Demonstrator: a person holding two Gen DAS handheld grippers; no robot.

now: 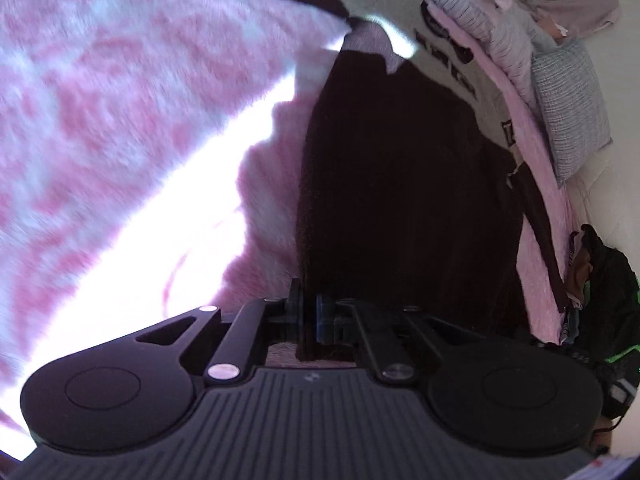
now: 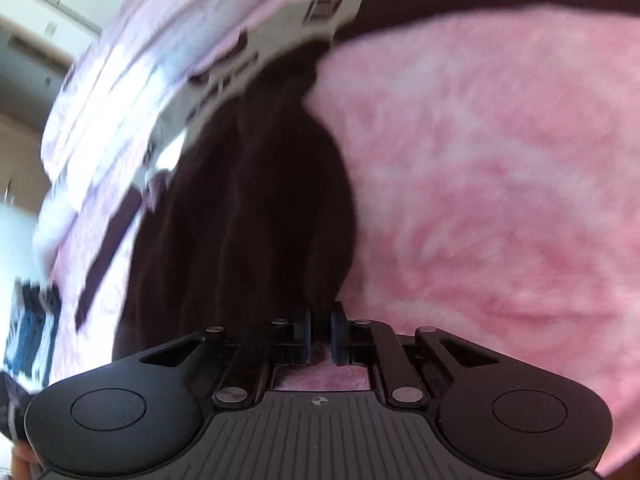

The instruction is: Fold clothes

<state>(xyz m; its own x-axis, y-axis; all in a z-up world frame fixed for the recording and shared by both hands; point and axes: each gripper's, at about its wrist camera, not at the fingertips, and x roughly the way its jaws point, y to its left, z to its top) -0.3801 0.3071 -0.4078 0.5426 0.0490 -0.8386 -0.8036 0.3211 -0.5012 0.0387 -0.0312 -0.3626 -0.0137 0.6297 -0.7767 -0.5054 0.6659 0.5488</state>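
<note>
Left wrist view: nearest the lens, the left gripper [image 1: 310, 312] is seen closed, jaws pinched on the near edge of the dark garment [image 1: 400, 200]. The garment is laid lengthwise away from the camera over the pink fluffy blanket [image 1: 120, 120], presumably spread flat so a hem can be picked up for a fold. A thin dark strap or sleeve [image 1: 540, 240] trails off its right side. Beyond, a grey printed cloth [image 1: 460, 60] and a blue-grey pillow [image 1: 572, 112] are stacked aside, clear of the fold area.

Right wrist view: the right gripper [image 2: 320, 332] is seen closed down to a narrow gap, with the garment's right near edge [image 2: 248, 220] drawn in between the pads; the frame is blurred, so a firm grip is judged likely, not certain. Both edges being clamped suggests a lift-and-fold is being set up.
</note>
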